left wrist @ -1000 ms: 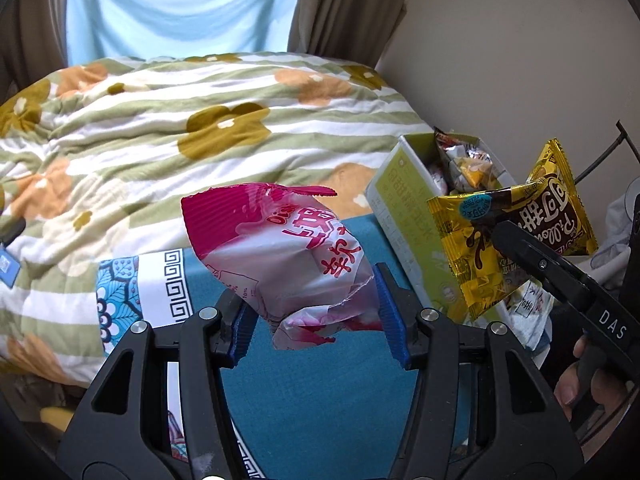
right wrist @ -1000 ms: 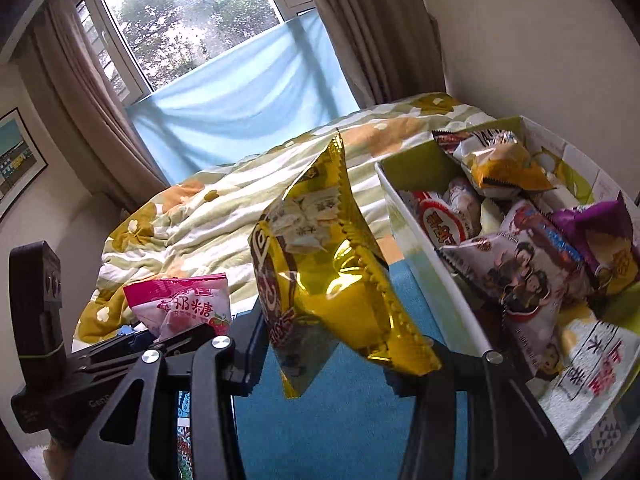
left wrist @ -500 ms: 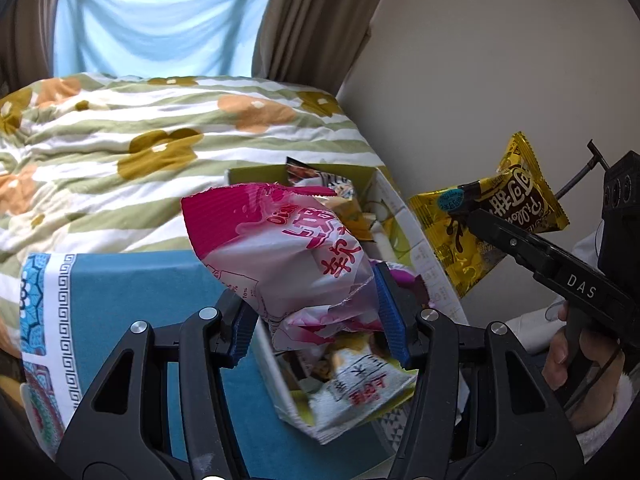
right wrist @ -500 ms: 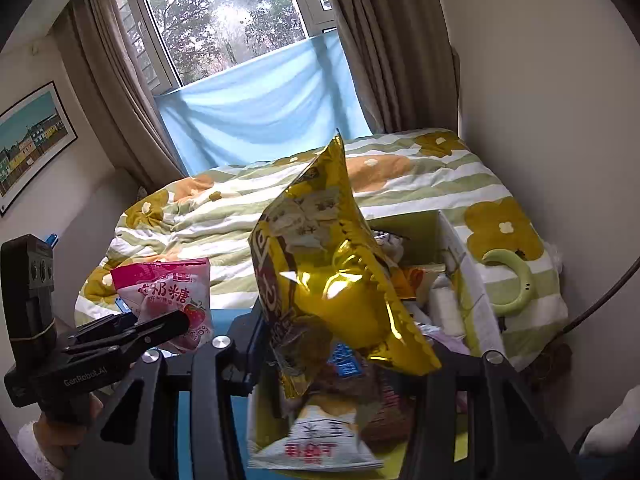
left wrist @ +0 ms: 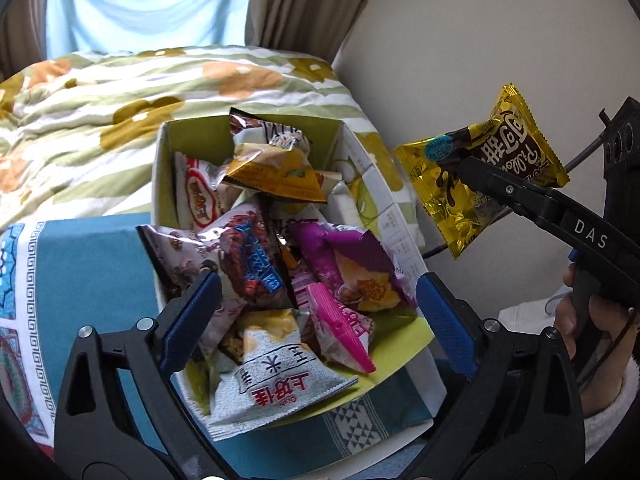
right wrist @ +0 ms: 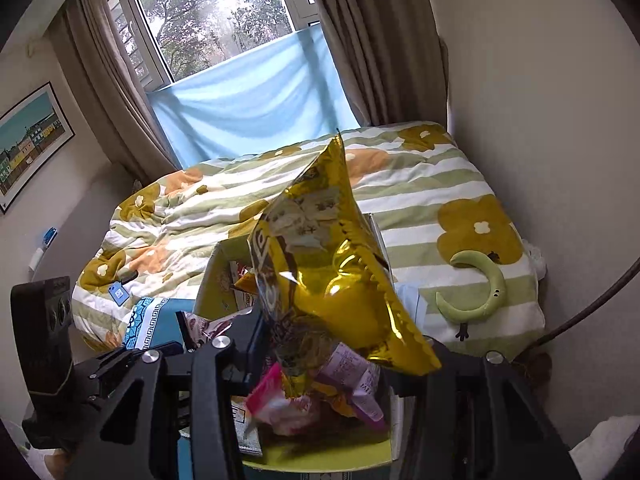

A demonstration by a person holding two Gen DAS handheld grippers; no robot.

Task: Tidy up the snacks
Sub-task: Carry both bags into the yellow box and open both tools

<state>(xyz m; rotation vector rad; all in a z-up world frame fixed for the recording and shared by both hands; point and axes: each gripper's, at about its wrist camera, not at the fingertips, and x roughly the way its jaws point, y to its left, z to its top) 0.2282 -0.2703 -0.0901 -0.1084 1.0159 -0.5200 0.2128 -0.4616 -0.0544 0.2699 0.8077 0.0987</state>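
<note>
Bedroom, floral quilt (left wrist: 160,92) beyond. Snack box (left wrist: 160,184) on teal surface, packets heaped inside, pink packet (left wrist: 340,328) near. Left claw (left wrist: 316,308) wide, empty above it. Right claw (right wrist: 332,356) pinches yellow foil packet (right wrist: 340,280): light, crinkly, slippery, likely crushable; grip the sealed edge.

The right gripper (right wrist: 340,360) clamps a gold snack bag (right wrist: 332,280) upright above the green-lined box (right wrist: 320,456) — a pink packet (right wrist: 272,396) lies inside, the left gripper (right wrist: 132,360) just beside the box.
</note>
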